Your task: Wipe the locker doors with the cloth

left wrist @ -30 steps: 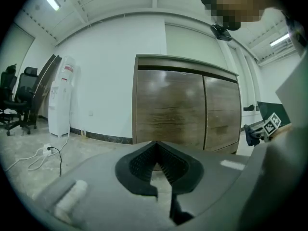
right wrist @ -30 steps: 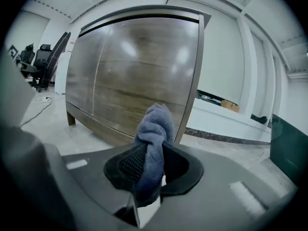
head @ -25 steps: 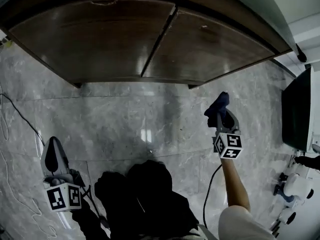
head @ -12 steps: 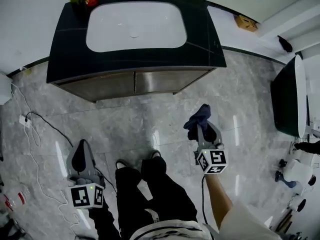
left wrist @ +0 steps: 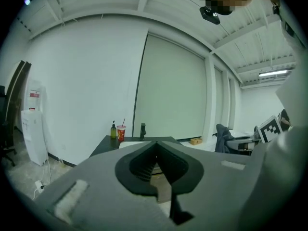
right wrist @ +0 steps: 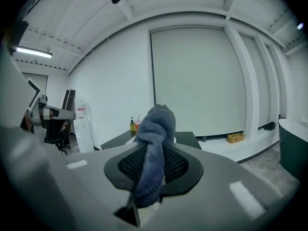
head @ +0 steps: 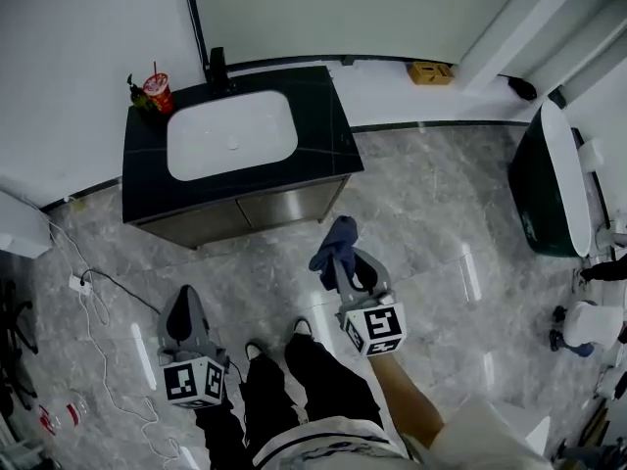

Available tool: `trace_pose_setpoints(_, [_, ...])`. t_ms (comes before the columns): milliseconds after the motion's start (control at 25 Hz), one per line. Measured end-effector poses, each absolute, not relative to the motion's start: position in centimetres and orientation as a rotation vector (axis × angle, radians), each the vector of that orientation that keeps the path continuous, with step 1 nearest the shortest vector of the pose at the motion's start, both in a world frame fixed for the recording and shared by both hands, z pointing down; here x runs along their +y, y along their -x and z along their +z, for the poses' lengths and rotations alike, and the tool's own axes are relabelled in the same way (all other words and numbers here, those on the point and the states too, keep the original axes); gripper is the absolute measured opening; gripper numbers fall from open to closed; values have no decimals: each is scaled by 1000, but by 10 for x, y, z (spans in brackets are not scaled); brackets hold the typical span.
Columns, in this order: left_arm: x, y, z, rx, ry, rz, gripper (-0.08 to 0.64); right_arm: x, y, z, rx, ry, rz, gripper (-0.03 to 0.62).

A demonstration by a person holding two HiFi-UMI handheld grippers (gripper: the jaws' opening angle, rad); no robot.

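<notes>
**Grey marble room, white walls**

You stand on a glossy grey marble floor [head: 421,213]. Ahead of you, a black counter [head: 328,130] with a white basin [head: 232,140] meets the white wall [head: 78,57] beside a pale panel [head: 333,13]. A dark tub [head: 534,204] sits to your right.

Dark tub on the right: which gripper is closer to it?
Right. The right gripper, clamping the cloth, is left of the tub; the left gripper is even farther left.

No word, brand or number is legible anywhere. The red cup [head: 156,92] on the sink counter [head: 333,135] has some pale marking, too small to read. The white dispenser [left wrist: 32,129] carries a red label, equally illegible. The cubes on the left gripper [head: 184,297] and right gripper [head: 343,267] show only black-and-white square markers, with no letters.
</notes>
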State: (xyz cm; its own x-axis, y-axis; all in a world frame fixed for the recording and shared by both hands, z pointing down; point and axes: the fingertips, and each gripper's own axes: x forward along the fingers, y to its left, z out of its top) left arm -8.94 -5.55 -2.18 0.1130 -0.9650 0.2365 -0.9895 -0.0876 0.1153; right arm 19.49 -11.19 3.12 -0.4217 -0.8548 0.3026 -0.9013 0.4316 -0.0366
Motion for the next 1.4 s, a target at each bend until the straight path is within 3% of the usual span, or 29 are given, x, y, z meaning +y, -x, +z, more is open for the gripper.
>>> trace_pose_setpoints(440, [17,70,-103,-1899,-2284,127,0,-28,-185,-74,-2566,-1628,222,75])
trace_pose_setpoints(840, [115,70,-122,-1804,-2339,109,0,79,-140,-109,-2600,-1588,212,75])
trace_pose_setpoints(1400, [134,46,-147,-1878,-2320,113,-1,91,-142,-139,-2695,-1480,212,75])
